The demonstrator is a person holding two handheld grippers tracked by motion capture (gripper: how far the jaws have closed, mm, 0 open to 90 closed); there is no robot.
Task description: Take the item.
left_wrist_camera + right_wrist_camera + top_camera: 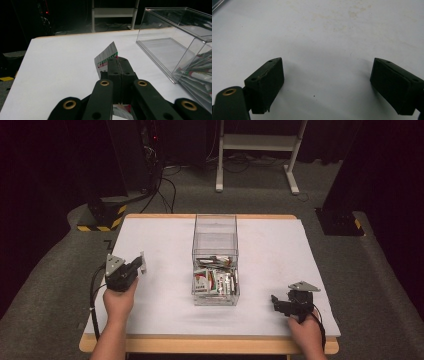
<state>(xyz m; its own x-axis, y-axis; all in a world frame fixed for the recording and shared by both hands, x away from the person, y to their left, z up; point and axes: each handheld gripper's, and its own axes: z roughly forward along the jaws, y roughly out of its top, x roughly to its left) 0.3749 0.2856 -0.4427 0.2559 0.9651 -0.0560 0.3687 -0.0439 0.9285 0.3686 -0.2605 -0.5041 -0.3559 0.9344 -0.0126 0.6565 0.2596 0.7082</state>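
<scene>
Left gripper, high view: held at table's left, jaws pinched on small packet, well apart from clear box at centre holding more packets. Right gripper rests near table's front right edge; jaw state hard to read here.

Left gripper view: jaws closed tight on packet, printed end sticking out above white table. Packet looks thin, light, floppy, likely slick; best held by flat edge.

Right gripper view: jaws wide apart, empty, over bare white table.

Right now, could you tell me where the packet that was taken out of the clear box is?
The packet is pinched in the left tongs, held above the white table left of the clear box.
</scene>
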